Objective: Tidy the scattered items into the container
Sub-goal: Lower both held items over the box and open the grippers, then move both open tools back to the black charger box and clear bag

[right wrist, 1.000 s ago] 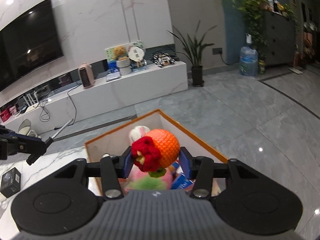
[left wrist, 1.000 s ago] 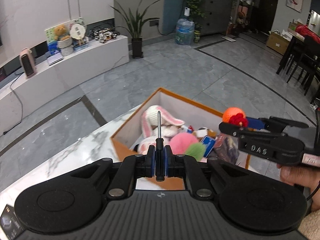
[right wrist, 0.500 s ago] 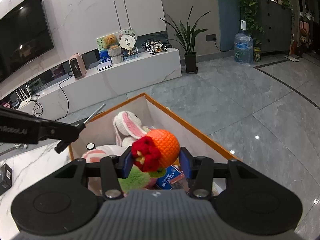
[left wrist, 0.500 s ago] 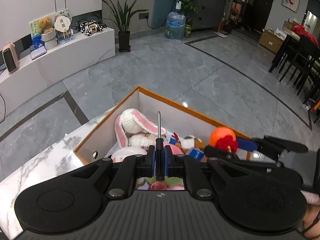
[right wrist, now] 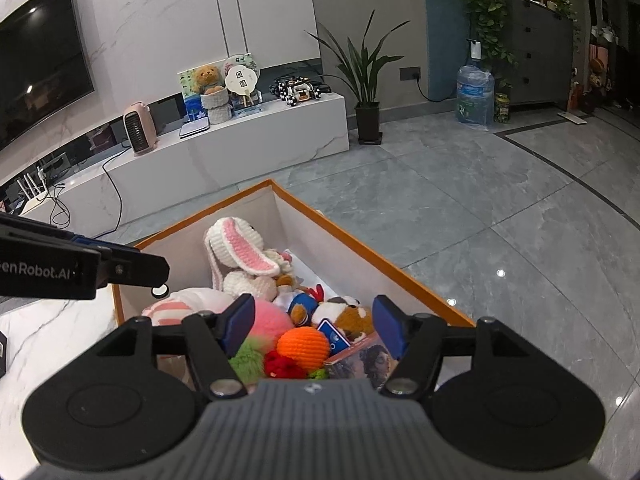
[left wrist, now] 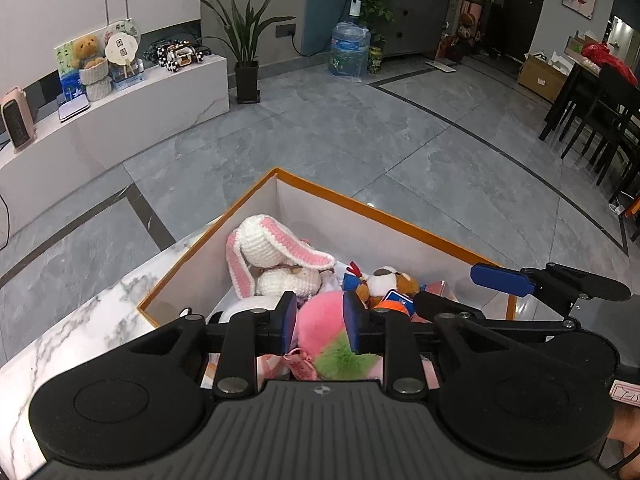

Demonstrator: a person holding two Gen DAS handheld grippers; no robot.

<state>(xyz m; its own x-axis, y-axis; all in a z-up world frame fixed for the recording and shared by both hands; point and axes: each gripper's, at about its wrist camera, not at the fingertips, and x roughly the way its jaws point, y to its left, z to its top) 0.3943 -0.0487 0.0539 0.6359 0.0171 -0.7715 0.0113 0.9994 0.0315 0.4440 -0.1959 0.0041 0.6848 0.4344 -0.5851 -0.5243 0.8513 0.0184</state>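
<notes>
An orange-rimmed box (left wrist: 360,208) stands on the marble table and holds a white-and-pink knitted rabbit (left wrist: 276,256), a pink pompom (left wrist: 320,320) and other soft toys. My left gripper (left wrist: 320,320) hangs over the box's near end. Its jaws are opening with nothing pressed between them, and only the pompom lies below. My right gripper (right wrist: 313,324) is over the box too, jaws opening. The orange knitted ball with a red flower (right wrist: 304,346) lies loose in the box under them, (left wrist: 394,306) beside a blue card. No screwdriver shows.
The box (right wrist: 352,248) sits at the corner of the marble table (left wrist: 80,332), with grey floor beyond. The right gripper (left wrist: 448,290) reaches in from the right. The left gripper (right wrist: 156,270) reaches in from the left. A small black case (right wrist: 2,354) lies at the table's left.
Both grippers sank over the box and their jaws parted. The screwdriver left the left jaws and is out of sight. The orange ball dropped from the right jaws into the box.
</notes>
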